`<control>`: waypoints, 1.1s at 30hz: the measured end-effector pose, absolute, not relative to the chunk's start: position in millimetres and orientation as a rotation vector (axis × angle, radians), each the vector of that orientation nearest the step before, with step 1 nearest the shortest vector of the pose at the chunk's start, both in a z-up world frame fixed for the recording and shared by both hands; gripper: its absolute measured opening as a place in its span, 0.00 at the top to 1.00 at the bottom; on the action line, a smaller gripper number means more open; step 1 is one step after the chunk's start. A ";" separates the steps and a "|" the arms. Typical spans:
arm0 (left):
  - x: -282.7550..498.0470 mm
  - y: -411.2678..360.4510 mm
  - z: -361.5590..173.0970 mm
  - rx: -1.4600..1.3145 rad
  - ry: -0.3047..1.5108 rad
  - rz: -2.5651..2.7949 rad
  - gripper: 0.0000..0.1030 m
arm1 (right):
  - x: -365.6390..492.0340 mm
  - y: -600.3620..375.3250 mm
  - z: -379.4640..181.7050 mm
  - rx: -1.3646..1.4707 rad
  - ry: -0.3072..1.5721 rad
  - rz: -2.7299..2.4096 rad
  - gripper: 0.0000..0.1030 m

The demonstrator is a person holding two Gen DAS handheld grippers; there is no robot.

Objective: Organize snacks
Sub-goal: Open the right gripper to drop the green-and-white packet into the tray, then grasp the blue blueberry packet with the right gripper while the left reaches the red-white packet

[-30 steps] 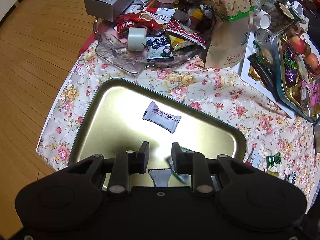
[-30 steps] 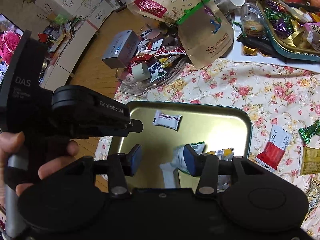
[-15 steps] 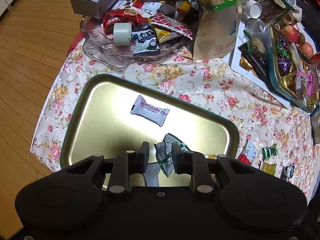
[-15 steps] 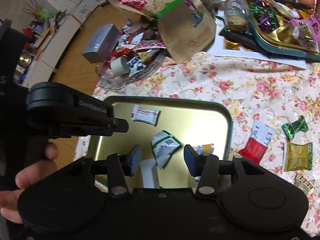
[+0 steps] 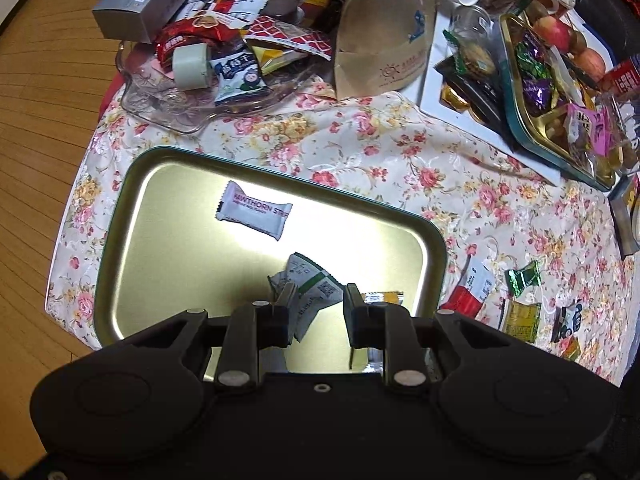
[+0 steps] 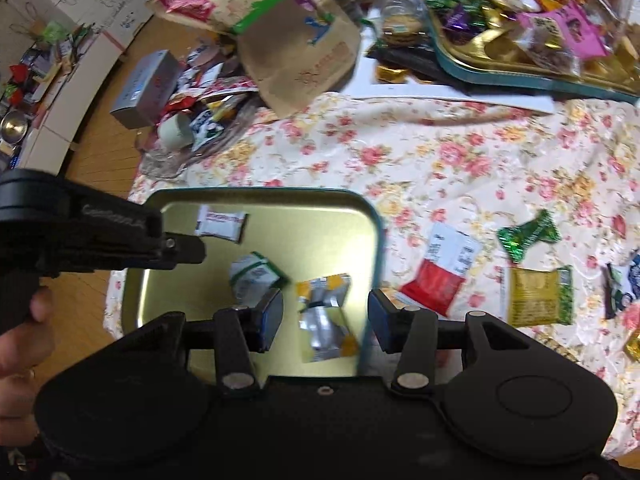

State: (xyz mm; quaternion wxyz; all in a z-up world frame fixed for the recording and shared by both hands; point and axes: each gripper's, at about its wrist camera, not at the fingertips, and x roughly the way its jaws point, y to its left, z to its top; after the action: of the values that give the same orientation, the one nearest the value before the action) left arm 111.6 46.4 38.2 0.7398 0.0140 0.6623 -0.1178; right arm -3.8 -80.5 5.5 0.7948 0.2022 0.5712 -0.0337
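Green-white packet (image 5: 310, 290) has dropped onto tray (image 5: 132, 216); both tongs, left (image 5: 316, 302) and right (image 6: 325, 314), now apart, empty. Red packet (image 6: 442, 270) lies right of right tongs, nearer it.

A gold metal tray (image 5: 132, 248) with a dark green rim lies flat and holds three snacks. A white pillow packet printed HAWTHORN (image 5: 254, 214) lies toward the tray's far side. Nearer the middle sits a crumpled white-and-green packet (image 5: 310, 292), partly tilted up. Just beside it, toward the tray's right rim, lies a yellow-and-silver wrapper (image 6: 326, 320). A red-and-white sachet (image 6: 440, 268) lies just outside the right rim, with a green foil candy (image 6: 528, 236) and a yellow-green packet (image 6: 538, 296) farther out.
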 end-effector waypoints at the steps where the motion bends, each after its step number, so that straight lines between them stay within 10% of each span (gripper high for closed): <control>1: 110.4 43.6 38.3 0.034 1.454 -0.263 0.69 | -5.5 -85.1 4.5 0.436 1.231 -0.082 0.52; 33: 56.4 -97.4 34.5 0.246 1.488 -0.482 0.69 | -88.0 -296.0 -11.8 0.682 1.162 -0.527 0.51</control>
State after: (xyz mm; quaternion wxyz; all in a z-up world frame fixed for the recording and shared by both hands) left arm 56.4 -97.4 34.5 0.7028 0.1104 0.6685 -0.2168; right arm -88.0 -296.0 -11.8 0.7496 0.3119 0.5316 -0.2412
